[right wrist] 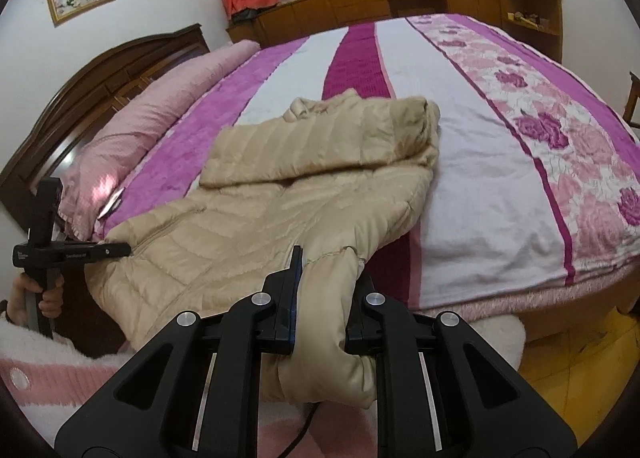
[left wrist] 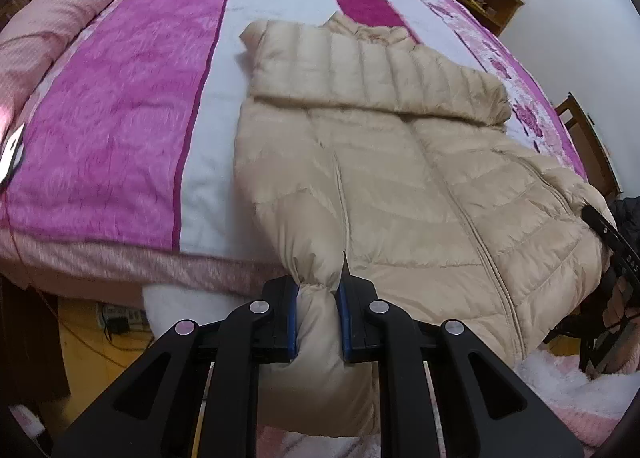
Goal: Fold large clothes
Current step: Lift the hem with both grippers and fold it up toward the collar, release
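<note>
Jaws of both grippers, left [left wrist: 318, 322] and right [right wrist: 322, 314], pinch the near hem corners of the jacket [left wrist: 380, 177] on the bed [left wrist: 120, 117]. Puffy, light, slippery; grip seams.

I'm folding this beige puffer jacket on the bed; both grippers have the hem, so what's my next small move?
Probably carry the hem up toward the collar: left gripper and right gripper each pinch a bottom corner of the jacket, sleeves already folded across.
</note>
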